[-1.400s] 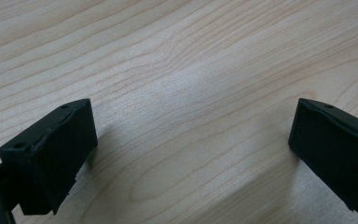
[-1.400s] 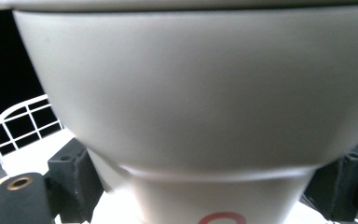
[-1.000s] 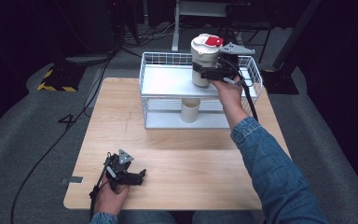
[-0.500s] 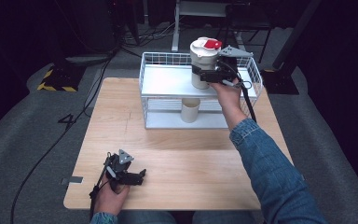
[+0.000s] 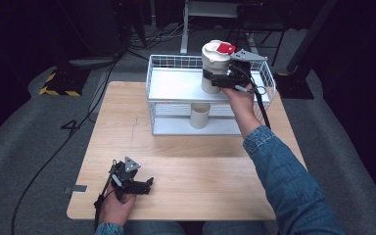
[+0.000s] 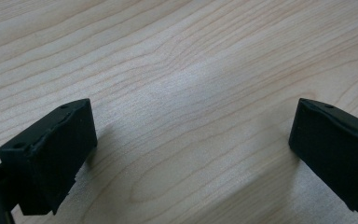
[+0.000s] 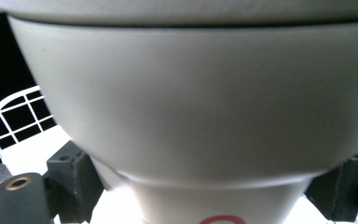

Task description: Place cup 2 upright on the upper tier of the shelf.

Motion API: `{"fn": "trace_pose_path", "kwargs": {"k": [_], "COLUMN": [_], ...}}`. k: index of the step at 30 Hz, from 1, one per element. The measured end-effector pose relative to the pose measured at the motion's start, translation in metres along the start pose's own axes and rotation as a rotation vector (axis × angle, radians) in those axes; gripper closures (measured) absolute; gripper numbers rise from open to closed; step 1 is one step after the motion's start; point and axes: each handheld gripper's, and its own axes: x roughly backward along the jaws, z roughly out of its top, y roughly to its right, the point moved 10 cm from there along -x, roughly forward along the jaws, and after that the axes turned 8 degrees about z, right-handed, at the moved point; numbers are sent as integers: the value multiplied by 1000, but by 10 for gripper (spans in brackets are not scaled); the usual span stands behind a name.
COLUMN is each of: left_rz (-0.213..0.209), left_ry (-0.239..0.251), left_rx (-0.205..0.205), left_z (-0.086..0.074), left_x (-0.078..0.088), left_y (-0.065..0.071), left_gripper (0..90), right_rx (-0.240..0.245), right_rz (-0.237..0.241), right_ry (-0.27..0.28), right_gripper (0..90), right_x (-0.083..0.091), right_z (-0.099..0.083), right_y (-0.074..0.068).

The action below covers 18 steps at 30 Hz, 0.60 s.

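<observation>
Right gripper (image 5: 214, 80) clamped on the white container (image 5: 214, 61) (red patch on its lid), which stands on the top shelf of the wire rack (image 5: 176, 88), far right. Left gripper (image 5: 144, 185) rests near left on the table (image 5: 200, 171), jaws wide apart, empty.

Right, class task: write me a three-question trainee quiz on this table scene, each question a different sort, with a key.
1. True or false: the left gripper holds a cup.
2. What does the right gripper clamp: A the white container, B the beige cup, C the wire rack?
3. Fill in: the beige cup stands on the rack's ___ shelf.

Key: 1 false, its jaws are open over the bare wooden table. 2 A. 3 lower.
</observation>
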Motion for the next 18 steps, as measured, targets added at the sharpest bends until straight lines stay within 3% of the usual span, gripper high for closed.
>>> {"fn": "trace_pose_path", "kwargs": {"k": [13, 18], "left_rz": [1, 2], "left_ry": [0, 0], "left_rx": [-2, -5], "left_z": [0, 0], "left_x": [0, 0], "left_y": [0, 0], "left_gripper": [13, 13], "right_rx": [-1, 6], "right_rz": [-4, -16], "right_ry": [2, 13], "right_gripper": [129, 74], "right_x": [0, 3], "right_z": [1, 3], "right_y": [0, 1]}}
